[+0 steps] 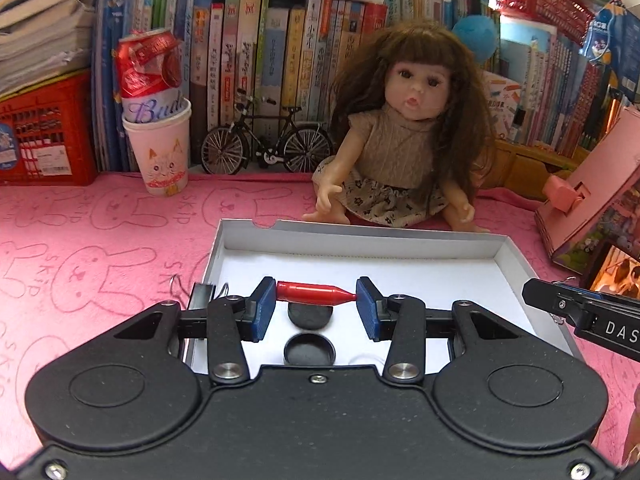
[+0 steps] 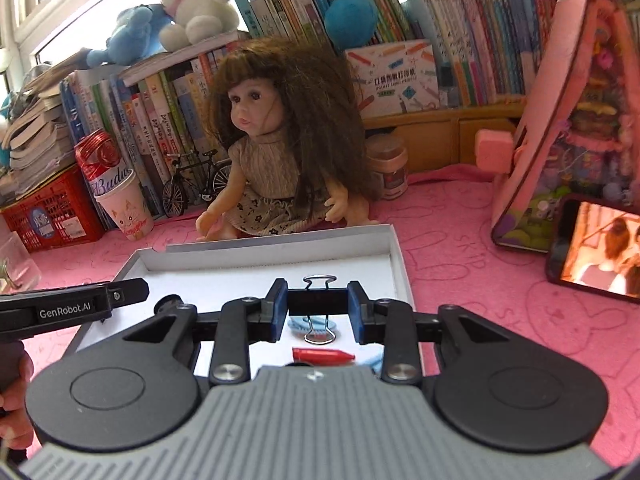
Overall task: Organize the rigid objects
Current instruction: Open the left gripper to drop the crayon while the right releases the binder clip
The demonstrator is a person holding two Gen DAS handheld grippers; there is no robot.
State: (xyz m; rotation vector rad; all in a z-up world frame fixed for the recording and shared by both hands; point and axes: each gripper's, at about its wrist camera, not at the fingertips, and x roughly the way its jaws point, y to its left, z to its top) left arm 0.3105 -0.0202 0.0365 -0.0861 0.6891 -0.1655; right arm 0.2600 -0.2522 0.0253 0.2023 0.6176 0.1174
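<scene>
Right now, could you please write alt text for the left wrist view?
The left claw grips a red crayon-shaped piece end to end over a shallow white box holding two black discs. Behind it a long-haired doll sits on a pink bunny-print cloth.

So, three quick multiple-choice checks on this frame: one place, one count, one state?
1. Where does the red can stand?
A. in the cup
B. in the box
C. on the doll's lap

2. How many black discs lie in the box in the left wrist view?
A. one
B. two
C. four

3. The right gripper is:
A. wide open, empty
B. shut on a doll's arm
C. shut on the clip

Key: 1 A, the can sticks out of the cup's mouth; 2 B, two discs show between the fingers; 3 C, the clip's black body spans both pads.
</scene>
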